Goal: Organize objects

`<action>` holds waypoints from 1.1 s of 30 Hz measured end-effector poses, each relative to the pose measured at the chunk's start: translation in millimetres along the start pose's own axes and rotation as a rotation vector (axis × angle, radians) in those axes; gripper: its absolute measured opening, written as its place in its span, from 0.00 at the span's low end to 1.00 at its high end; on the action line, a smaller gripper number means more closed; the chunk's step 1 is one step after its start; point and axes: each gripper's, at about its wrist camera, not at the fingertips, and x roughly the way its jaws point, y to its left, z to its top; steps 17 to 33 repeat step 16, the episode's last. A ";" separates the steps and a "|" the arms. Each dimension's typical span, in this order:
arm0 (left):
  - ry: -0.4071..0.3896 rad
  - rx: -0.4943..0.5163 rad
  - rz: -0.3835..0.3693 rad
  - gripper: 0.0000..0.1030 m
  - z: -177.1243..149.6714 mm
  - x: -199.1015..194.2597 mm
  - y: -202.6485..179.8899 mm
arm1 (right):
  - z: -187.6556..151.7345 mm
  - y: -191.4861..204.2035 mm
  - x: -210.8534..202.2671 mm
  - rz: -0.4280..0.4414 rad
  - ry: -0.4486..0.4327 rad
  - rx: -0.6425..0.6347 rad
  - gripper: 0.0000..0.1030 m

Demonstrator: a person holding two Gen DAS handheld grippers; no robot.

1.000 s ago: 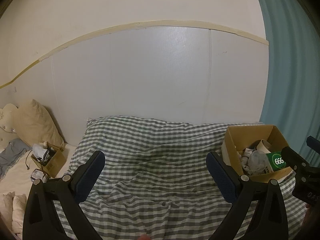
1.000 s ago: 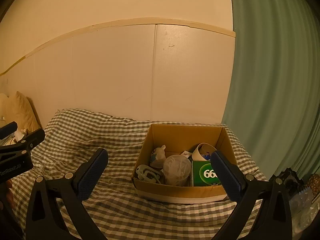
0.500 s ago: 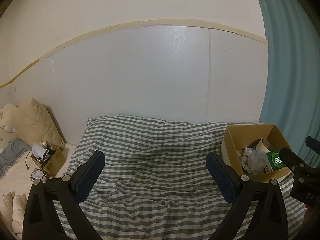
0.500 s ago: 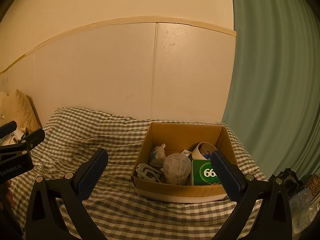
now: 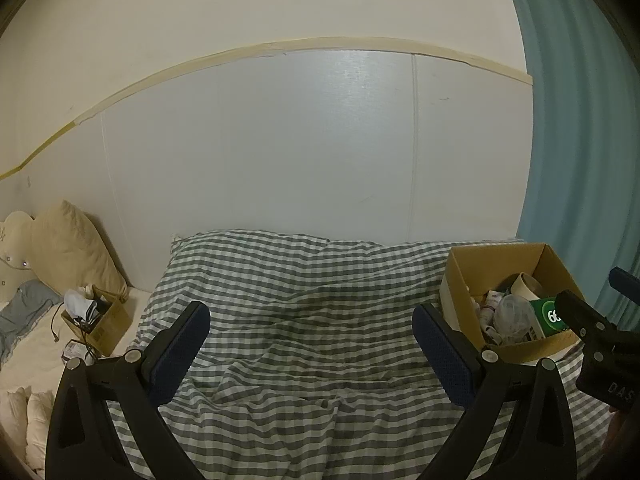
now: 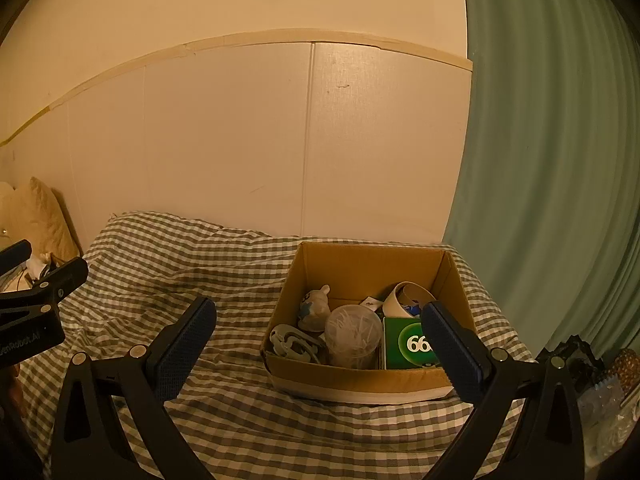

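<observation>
Sitting on the grey-and-white checked bed cover (image 6: 168,280), the open brown cardboard box (image 6: 360,376) holds a green carton (image 6: 404,344), a clear round plastic jar (image 6: 352,334) and other small things. All lies inside; this fits sorting finished or unpacking ahead. The right gripper (image 6: 320,350), fingers wide apart and empty, hovers before the box; the left gripper (image 5: 312,354), equally apart, is left of it.

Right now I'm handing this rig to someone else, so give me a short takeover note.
Left tongs: open, empty, over the checked blanket.
Right tongs: open, empty, facing the cardboard box.
In the box: green carton, clear tub, small bottle, grey clip, tape roll.
The blanket shows nothing loose. That fits everything packed, or unpacking still ahead; confirm which.
</observation>
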 end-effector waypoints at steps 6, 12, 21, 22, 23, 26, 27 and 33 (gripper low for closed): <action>0.002 0.001 0.003 1.00 0.7 0.8 -1.2 | -0.8 -0.4 0.6 0.002 0.001 0.000 1.00; 0.005 0.005 -0.001 1.00 -0.4 0.9 -1.2 | -0.6 -1.6 0.6 0.001 0.002 0.000 1.00; 0.005 0.006 -0.001 1.00 -1.0 0.3 -1.2 | -0.6 -1.5 0.7 0.001 0.002 -0.001 1.00; 0.005 0.006 -0.001 1.00 -1.0 0.3 -1.2 | -0.6 -1.5 0.7 0.001 0.002 -0.001 1.00; 0.005 0.006 -0.001 1.00 -1.0 0.3 -1.2 | -0.6 -1.5 0.7 0.001 0.002 -0.001 1.00; 0.005 0.006 -0.001 1.00 -1.0 0.3 -1.2 | -0.6 -1.5 0.7 0.001 0.002 -0.001 1.00; 0.005 0.006 -0.001 1.00 -1.0 0.3 -1.2 | -0.6 -1.5 0.7 0.001 0.002 -0.001 1.00; 0.005 0.006 -0.001 1.00 -1.0 0.3 -1.2 | -0.6 -1.5 0.7 0.001 0.002 -0.001 1.00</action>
